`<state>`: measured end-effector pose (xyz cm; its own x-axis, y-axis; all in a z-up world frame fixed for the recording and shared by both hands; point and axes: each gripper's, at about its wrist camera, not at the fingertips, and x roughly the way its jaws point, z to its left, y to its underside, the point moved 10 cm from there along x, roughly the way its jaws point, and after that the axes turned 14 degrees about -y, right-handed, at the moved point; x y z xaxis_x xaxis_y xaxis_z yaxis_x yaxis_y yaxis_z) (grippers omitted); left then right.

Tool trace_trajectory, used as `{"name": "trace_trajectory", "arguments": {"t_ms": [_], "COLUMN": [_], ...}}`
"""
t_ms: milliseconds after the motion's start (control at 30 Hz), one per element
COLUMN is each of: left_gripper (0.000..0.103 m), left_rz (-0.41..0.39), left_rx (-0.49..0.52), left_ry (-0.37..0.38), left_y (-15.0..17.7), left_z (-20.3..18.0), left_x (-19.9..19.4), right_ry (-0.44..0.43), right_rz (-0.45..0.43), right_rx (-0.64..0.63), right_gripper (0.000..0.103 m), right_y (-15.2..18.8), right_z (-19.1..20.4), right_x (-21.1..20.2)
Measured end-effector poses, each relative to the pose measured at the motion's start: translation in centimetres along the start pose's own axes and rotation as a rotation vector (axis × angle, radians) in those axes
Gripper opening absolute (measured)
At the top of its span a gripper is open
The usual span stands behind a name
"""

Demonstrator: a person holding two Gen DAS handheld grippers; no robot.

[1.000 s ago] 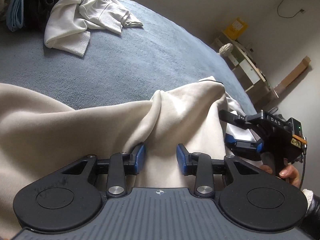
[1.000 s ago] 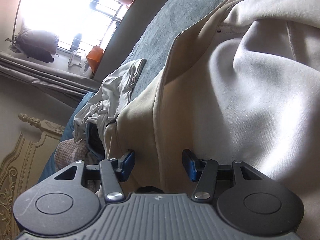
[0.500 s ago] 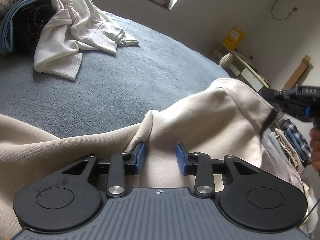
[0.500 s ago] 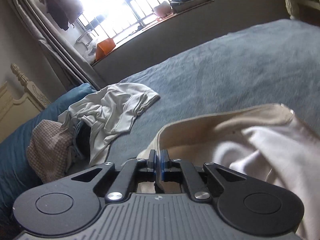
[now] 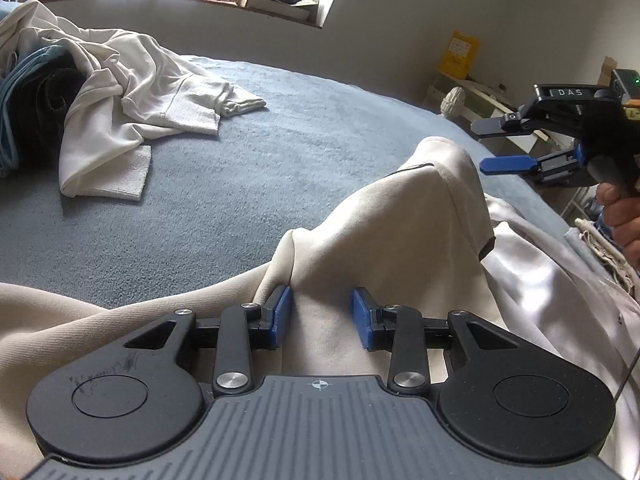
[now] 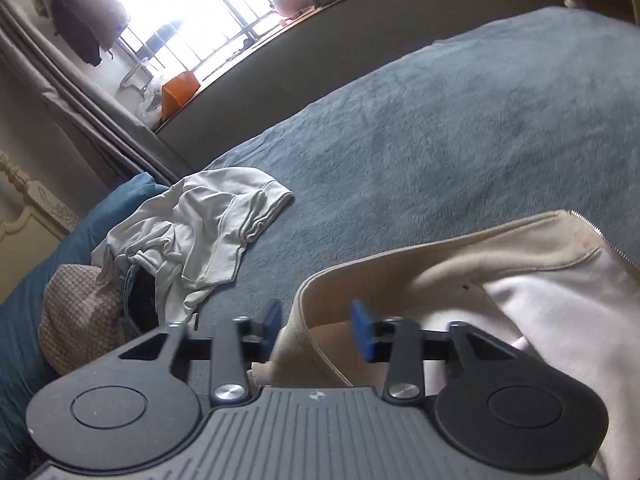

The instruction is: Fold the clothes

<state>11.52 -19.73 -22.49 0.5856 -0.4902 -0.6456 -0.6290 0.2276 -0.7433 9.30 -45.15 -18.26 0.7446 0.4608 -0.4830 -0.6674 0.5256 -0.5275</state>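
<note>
A beige zip-up jacket (image 5: pixel 400 240) lies rumpled across the near side of a blue-grey bed (image 5: pixel 280 140), its pale lining (image 5: pixel 540 280) showing on the right. My left gripper (image 5: pixel 320 312) is shut on a thick bunch of its fabric, which rises in a ridge ahead of the pads. My right gripper (image 5: pixel 478 146) hovers at the upper right, clear of the raised jacket corner, held by a hand (image 5: pixel 620 216). Its jaws are opening. In the right wrist view the jacket's hem (image 6: pixel 312 320) runs between the right gripper's (image 6: pixel 316 324) spread pads without being pressed.
A crumpled white garment (image 5: pixel 132 92) lies on dark and blue clothes (image 5: pixel 36 96) at the far left of the bed. A knitted cushion (image 6: pixel 80 312) and teal pillow (image 6: pixel 48 248) sit by the headboard. Shelves (image 5: pixel 480 92) and folded cloth (image 5: pixel 600 240) stand beyond the bed's right edge.
The right gripper was clamped on the jacket's edge half a second ago; now its jaws are apart and it has risen. The left gripper has rolled, keeping its hold.
</note>
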Motion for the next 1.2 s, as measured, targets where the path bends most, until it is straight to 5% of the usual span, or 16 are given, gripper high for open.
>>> {"name": "trace_trajectory", "arguments": {"t_ms": [100,167,200,233,267,500,633,800,1000,1200], "left_gripper": [0.034,0.034,0.034,0.034,0.034,0.037,0.039,0.041,0.042,0.043], "left_rz": [-0.012,-0.020,-0.025,-0.033,-0.042,-0.162,-0.110,-0.113,-0.118,-0.178], "left_rx": [-0.001,-0.003,-0.003,-0.006,-0.009,0.039,0.014,0.026,0.026,0.031], "left_ry": [0.004,0.005,0.005,0.003,0.000,-0.169,-0.185,-0.200,-0.201,-0.219], "left_y": [0.1,0.1,0.1,0.1,0.1,-0.8,-0.4,-0.1,-0.1,-0.9], "left_z": [0.0,0.0,0.0,0.1,0.1,1.1,2.1,2.1,2.2,2.0], "left_x": [-0.2,-0.3,-0.4,-0.6,-0.7,-1.7,-0.4,-0.3,-0.3,-2.0], "right_ry": [-0.045,-0.050,-0.030,-0.004,0.025,0.084,0.118,0.148,-0.008,-0.112], "right_rz": [0.040,0.085,0.122,0.157,0.179,0.032,0.029,0.053,-0.169,-0.011], "right_rx": [0.057,0.060,0.025,-0.035,-0.116,-0.409,-0.417,-0.223,0.037,0.242], "right_gripper": [0.069,0.067,0.057,0.019,0.012,0.010,0.010,0.014,0.031,0.031], "right_y": [0.9,1.7,2.2,2.6,2.9,-0.3,-1.1,-0.8,-3.2,4.4], "right_z": [-0.5,-0.5,-0.3,0.1,0.9,6.6,6.1,1.3,-1.0,-1.5], "right_x": [1.5,2.7,3.2,3.7,4.0,5.0,9.4,13.2,4.6,-1.3]}}
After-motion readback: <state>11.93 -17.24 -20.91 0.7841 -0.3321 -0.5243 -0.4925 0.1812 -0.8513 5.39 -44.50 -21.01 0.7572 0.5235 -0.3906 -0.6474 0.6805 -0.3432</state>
